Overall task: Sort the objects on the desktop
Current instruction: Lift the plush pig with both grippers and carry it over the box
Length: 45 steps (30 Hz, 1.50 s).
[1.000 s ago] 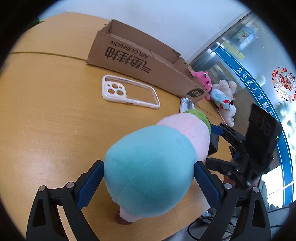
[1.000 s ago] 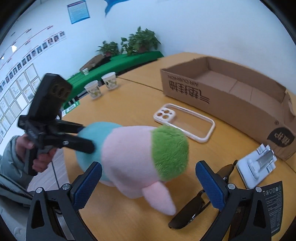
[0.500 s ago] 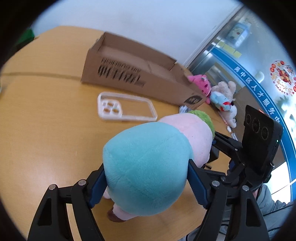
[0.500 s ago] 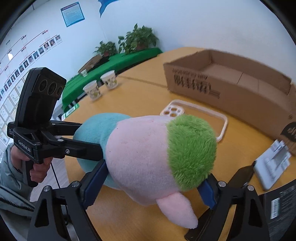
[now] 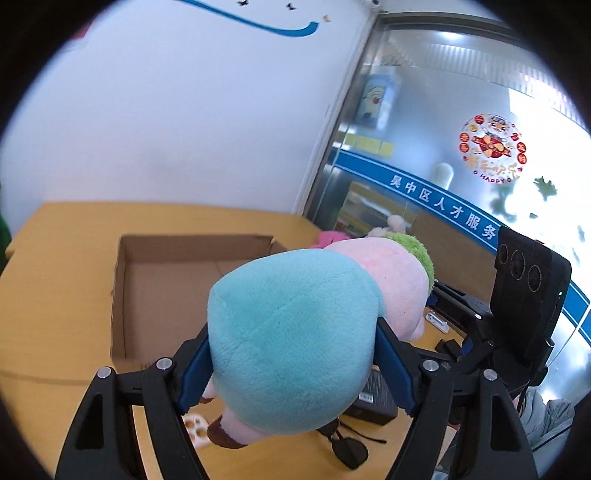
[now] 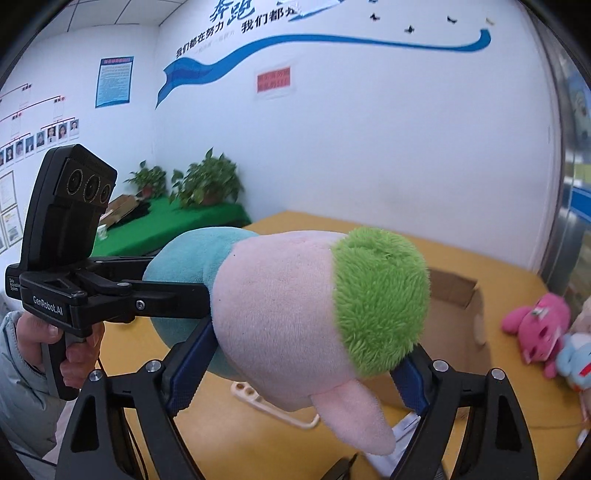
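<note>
Left wrist view: left gripper (image 5: 293, 354) jaws pinch the teal rear of the plush toy (image 5: 295, 332), which hangs between them clear of the desk (image 5: 55, 295). Open cardboard box (image 5: 166, 288) beyond the jaws looks empty. Sunglasses (image 5: 349, 448) and a phone case (image 5: 195, 428) lie below the jaws, unsorted.

Right wrist view: right gripper (image 6: 295, 369) jaws clamp the toy's pink body (image 6: 280, 314), green tuft toward the right jaw. Judgement: sorting barely begun; toy lifted, not yet boxed.

Office: staff photo wall (image 6: 22, 144), slogan lettering (image 6: 236, 26), potted plants (image 6: 207, 181).
</note>
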Each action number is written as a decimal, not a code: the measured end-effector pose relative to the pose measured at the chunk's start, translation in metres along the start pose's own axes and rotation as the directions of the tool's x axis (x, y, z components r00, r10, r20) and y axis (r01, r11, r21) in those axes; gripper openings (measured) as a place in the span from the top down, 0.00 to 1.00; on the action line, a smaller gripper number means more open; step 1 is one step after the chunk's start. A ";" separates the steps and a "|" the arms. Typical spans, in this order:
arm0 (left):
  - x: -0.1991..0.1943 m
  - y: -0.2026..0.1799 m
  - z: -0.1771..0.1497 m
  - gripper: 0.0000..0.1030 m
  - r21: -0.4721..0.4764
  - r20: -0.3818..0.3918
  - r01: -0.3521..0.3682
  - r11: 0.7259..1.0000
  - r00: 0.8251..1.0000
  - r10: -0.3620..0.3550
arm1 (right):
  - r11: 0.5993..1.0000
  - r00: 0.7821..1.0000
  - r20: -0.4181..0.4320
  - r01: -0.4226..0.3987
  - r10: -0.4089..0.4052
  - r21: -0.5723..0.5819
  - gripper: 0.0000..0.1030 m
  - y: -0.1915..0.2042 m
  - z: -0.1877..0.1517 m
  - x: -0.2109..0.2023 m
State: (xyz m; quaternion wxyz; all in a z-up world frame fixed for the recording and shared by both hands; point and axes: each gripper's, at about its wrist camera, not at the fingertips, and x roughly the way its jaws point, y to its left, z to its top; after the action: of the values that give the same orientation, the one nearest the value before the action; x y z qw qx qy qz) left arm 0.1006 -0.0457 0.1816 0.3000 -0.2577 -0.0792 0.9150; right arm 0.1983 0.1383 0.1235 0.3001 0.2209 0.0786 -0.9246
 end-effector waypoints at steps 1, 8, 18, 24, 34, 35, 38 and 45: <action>0.001 0.000 0.007 0.24 0.016 0.008 0.009 1.000 1.000 -0.009 | 1.000 1.000 0.012 0.011 -0.011 -0.001 0.17 -0.002 0.006 -0.001; 0.010 0.010 0.036 0.24 0.078 0.040 0.059 0.995 0.997 -0.062 | 0.997 0.995 0.063 0.073 -0.072 -0.005 0.17 -0.015 0.034 0.004; 0.019 0.021 0.056 0.24 0.114 0.092 0.113 0.987 0.988 -0.124 | 0.993 0.987 0.111 0.120 -0.118 -0.012 0.17 -0.019 0.057 0.011; 0.022 0.028 0.064 0.24 0.116 0.114 0.113 0.987 0.985 -0.126 | 0.991 0.983 0.127 0.133 -0.129 -0.022 0.17 -0.021 0.068 0.018; 0.046 0.050 0.083 0.24 0.112 0.113 0.114 0.987 0.986 -0.126 | 0.991 0.984 0.126 0.131 -0.129 -0.013 0.17 -0.038 0.080 0.048; 0.049 0.053 0.085 0.24 0.110 0.113 0.114 0.987 0.985 -0.126 | 0.991 0.984 0.125 0.130 -0.128 -0.012 0.17 -0.040 0.082 0.053; 0.059 0.066 0.091 0.24 0.099 0.111 0.117 0.988 0.986 -0.128 | 0.992 0.985 0.119 0.128 -0.125 -0.017 0.17 -0.046 0.088 0.068; 0.099 0.109 0.111 0.24 0.066 0.073 0.101 0.993 0.992 -0.106 | 0.994 0.991 0.086 0.106 -0.106 -0.003 0.17 -0.074 0.102 0.120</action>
State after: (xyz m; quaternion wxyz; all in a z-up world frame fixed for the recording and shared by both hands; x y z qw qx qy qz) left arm -0.0806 -0.0740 0.2018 0.3517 -0.2086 -0.0755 0.9095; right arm 0.0311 0.1076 0.1608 0.2546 0.1754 0.0807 -0.9476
